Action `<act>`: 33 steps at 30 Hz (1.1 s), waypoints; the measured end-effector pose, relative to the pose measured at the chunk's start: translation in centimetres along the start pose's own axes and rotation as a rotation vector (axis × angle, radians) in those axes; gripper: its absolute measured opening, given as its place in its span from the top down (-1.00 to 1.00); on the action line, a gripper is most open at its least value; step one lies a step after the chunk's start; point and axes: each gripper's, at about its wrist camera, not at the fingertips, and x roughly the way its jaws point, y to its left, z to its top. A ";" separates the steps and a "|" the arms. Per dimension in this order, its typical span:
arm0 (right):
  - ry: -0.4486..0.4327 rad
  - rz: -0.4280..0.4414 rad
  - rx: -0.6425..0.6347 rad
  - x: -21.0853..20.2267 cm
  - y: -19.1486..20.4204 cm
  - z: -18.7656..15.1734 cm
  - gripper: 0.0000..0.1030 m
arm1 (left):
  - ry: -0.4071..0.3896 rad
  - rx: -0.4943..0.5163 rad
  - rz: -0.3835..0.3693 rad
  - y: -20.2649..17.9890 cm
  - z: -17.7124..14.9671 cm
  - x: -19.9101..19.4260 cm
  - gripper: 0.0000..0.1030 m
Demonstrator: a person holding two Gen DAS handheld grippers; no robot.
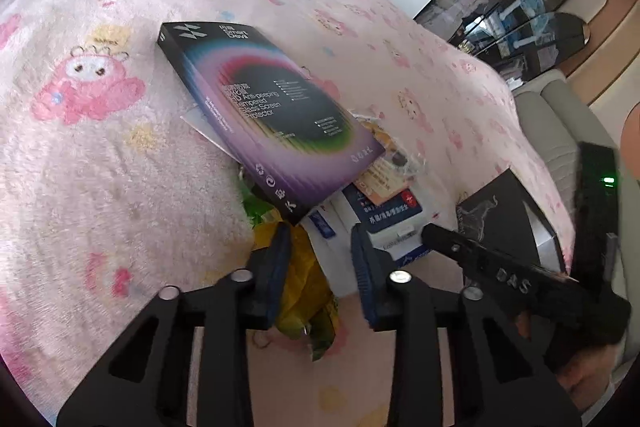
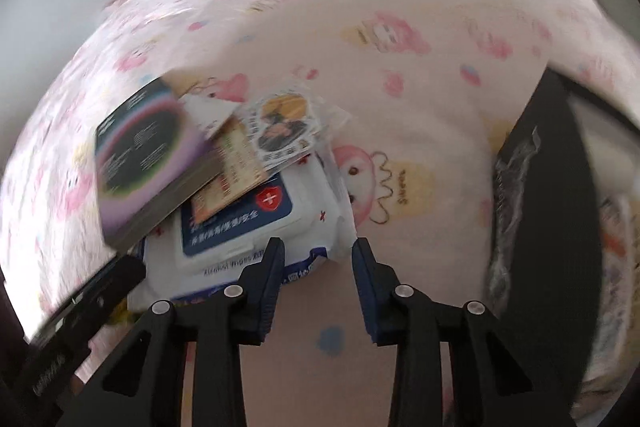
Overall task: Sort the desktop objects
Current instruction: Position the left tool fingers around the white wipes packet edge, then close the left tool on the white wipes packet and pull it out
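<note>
Fingers of our left gripper [image 1: 320,239] stand apart over a yellow-green packet [image 1: 300,291], not pressing it. Our right gripper [image 2: 318,251] is open too, nothing between, its left finger just over the wipes pack [image 2: 248,227]. Left and far of that, a screen protector box [image 1: 264,115] lies tilted atop the pile on the pink blanket [image 1: 100,187].

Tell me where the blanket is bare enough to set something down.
Free: the wide blanket left of the screen-protector box, and the stretch between the wipes pack and the black box. Crowded: the pile itself, with cards and the protector box stacked on the wipes and a yellow-green wrapper beside them.
</note>
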 end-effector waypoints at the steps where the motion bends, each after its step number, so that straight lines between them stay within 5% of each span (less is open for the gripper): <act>1: -0.001 0.008 -0.010 0.0 0.4 0.1 0.40 | 0.008 0.006 -0.001 -0.1 -0.1 -0.4 0.64; 5: 0.025 0.149 0.016 -1.3 0.4 -0.6 0.52 | 0.027 -0.003 -0.051 0.1 -0.2 -1.1 0.80; 9: -0.022 0.056 0.022 -1.9 0.1 -0.4 0.48 | 0.031 -0.077 -0.113 1.5 0.0 -0.5 0.78; 14: -0.022 -0.017 0.154 0.3 -2.6 0.6 -0.01 | 0.009 -0.089 -0.151 1.7 0.3 -0.1 0.67; 20: -0.002 0.097 0.166 3.4 -2.7 1.9 -0.01 | 0.011 -0.049 -0.127 0.9 0.4 0.2 0.67; 28: -0.035 0.086 0.060 1.0 -1.3 1.0 0.55 | 0.015 -0.026 -0.118 0.5 0.2 -0.2 0.68; 33: -0.055 0.102 0.024 -1.8 -0.9 -0.5 0.67 | 0.042 -0.015 -0.142 0.3 0.0 -0.8 0.68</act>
